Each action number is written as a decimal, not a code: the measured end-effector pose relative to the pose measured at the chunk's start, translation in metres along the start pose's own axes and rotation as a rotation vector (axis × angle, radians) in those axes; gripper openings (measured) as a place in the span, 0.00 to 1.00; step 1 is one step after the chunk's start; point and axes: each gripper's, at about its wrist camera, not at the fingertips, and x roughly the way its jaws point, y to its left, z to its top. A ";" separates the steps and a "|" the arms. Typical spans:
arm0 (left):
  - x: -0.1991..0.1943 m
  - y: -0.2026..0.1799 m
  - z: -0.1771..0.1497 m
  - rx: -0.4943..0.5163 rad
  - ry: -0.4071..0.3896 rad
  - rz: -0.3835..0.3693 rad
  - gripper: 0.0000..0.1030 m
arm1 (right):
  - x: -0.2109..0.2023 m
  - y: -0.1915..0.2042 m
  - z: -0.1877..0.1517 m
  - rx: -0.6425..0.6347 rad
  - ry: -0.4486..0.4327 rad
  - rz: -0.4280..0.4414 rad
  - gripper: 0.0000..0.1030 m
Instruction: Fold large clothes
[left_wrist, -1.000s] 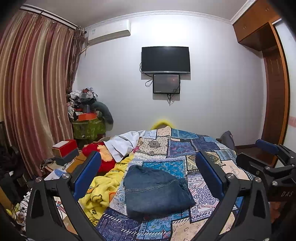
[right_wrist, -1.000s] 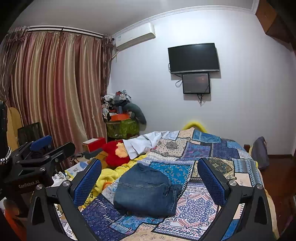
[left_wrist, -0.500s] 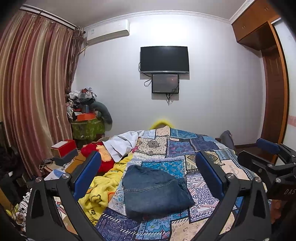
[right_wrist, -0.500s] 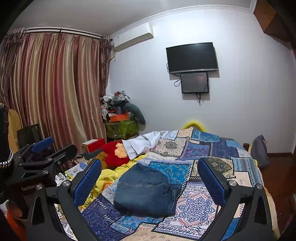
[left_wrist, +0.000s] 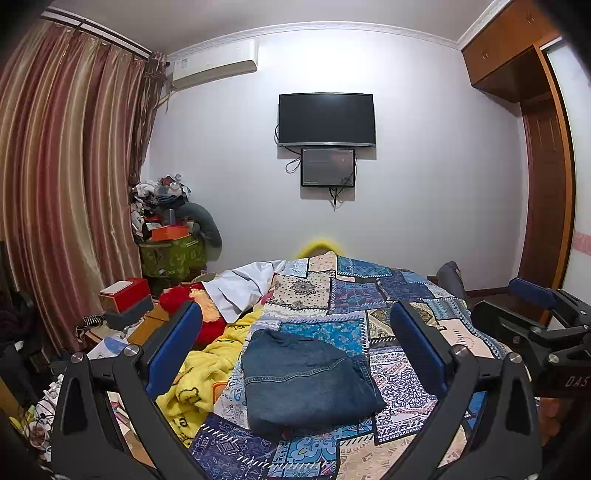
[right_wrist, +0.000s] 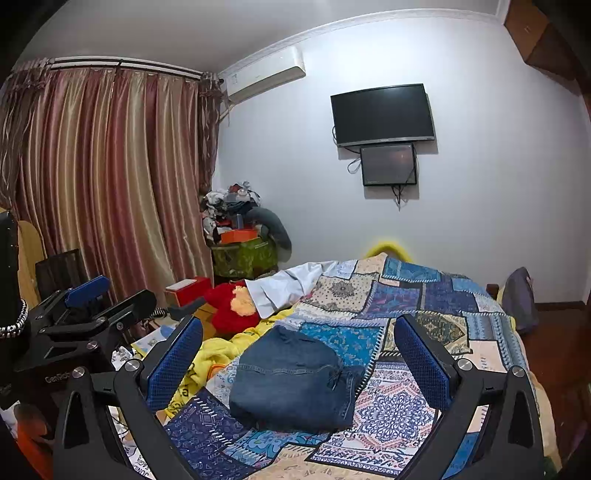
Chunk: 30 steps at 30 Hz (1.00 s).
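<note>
The left hand-held gripper (left_wrist: 295, 354) is spread wide and holds nothing; its two blue pads (left_wrist: 173, 347) stand far apart, above the bed. The right hand-held gripper (right_wrist: 297, 360) is also spread wide and empty. Each one shows at the edge of the other camera's view: the right one is at the far right of the left camera, and the left one at the far left of the right camera.

The jeans (left_wrist: 306, 380) lie folded into a thick, compact bundle on the patchwork bedspread (left_wrist: 369, 295), just ahead of both hand-held grippers and between their fingers in each view. No finger touches the jeans. The waistband with its orange stitching runs across the top layer, and a loose edge of denim comes out a little on the right side of the bundle.

To the left of the jeans, a yellow blanket (left_wrist: 199, 376) is crumpled at the edge of the bed. Farther ahead on the left lie a red plush toy (left_wrist: 177, 299) and a white garment (left_wrist: 240, 291); the garment seems to rest partly over the toy, but the view is not clear enough to be sure. Beyond them, in the corner beside the striped curtain (left_wrist: 66, 184), stands a pile of things (left_wrist: 166, 229). On the far wall straight ahead hangs a dark television (left_wrist: 327, 120) with a smaller screen (left_wrist: 328, 167) under it.
</note>
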 end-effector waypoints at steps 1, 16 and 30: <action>0.000 0.000 0.000 0.000 -0.001 -0.002 1.00 | 0.000 0.000 0.000 0.003 0.001 0.000 1.00; 0.001 0.008 0.003 -0.012 0.011 -0.052 1.00 | -0.002 0.005 0.001 0.008 -0.011 -0.011 1.00; 0.000 0.012 0.003 -0.017 0.017 -0.078 1.00 | -0.001 0.005 0.003 0.036 -0.018 -0.026 1.00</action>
